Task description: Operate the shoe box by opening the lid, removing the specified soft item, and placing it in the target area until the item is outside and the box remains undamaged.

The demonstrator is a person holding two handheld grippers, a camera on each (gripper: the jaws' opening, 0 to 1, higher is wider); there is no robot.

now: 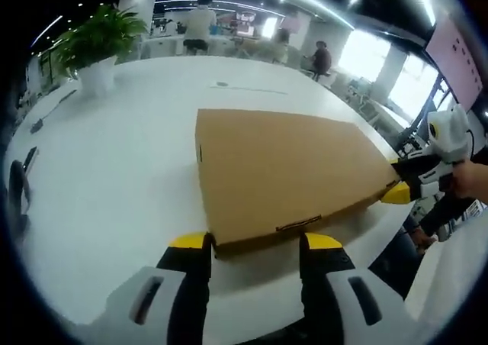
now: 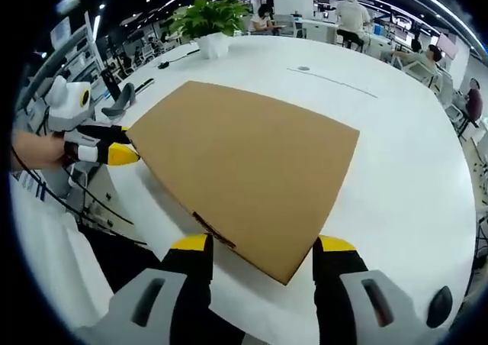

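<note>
A flat brown cardboard shoe box (image 1: 290,169) lies on the white table (image 1: 114,177) with its lid down. My left gripper (image 1: 257,242) is open, its yellow-tipped jaws standing on either side of the box's near edge, close to the lid's small tab (image 1: 297,224). The right gripper (image 1: 396,192) reaches in from the right, and its yellow tip meets the box's right corner. In the right gripper view, the box (image 2: 244,162) shows its near corner between the wide jaws of my open right gripper (image 2: 263,246). The left gripper (image 2: 114,154), held by a hand (image 2: 30,150), touches the box's left corner.
A potted plant (image 1: 95,43) stands at the table's far left, seen also as the plant (image 2: 210,20) at the far end. A dark chair (image 1: 19,185) sits at the left edge. People sit at desks in the background (image 1: 198,24). The table edge runs just below the box.
</note>
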